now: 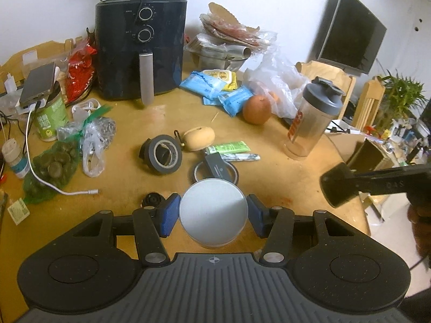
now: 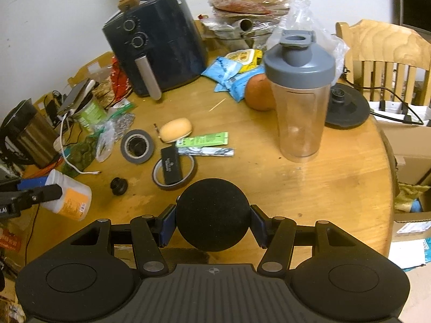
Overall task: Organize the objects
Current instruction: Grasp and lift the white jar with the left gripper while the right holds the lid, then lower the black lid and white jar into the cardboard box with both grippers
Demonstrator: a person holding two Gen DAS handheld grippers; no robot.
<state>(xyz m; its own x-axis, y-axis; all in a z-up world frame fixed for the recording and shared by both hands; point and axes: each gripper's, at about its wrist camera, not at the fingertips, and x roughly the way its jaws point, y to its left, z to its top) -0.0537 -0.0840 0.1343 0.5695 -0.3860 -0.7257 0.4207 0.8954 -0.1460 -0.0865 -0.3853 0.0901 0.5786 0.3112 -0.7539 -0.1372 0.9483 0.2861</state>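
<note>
Left gripper [image 1: 212, 215] had its jaws partly apart, blue pads pressed on both sides of a white plastic jar [image 1: 212, 210] with an orange label [image 2: 72, 204], held off the worktop [image 2: 309, 188] at its near left edge; label text too small to read, contents not visible. Right gripper [image 2: 212, 222] likewise gripped a black round-topped cylinder [image 2: 212, 212] between its pads, above the near edge of the worktop.

Just beyond: a small black cap [image 2: 119, 185], a black box [image 2: 171, 165] lying across a thin tape ring [image 2: 161, 181], a grey tape roll [image 2: 137, 146], a green packet [image 2: 203, 140], a tan oval object [image 2: 176, 129].

Shaker bottle [image 2: 299, 102], clear body, grey lid with spout flap up, stood upright and looked empty; red lettering on its side [image 1: 295, 127], unreadable. An orange fruit [image 2: 258, 92] sat just behind it, blue packets [image 2: 229, 75] beside.

Green net bag [image 1: 51, 167] held dark round items. Green-labelled can [image 1: 49, 118] carried a phone [image 1: 37, 84] on top, white cable [image 1: 54, 185] trailing. Black air fryer [image 1: 141, 45], two dials, at the back.
</note>
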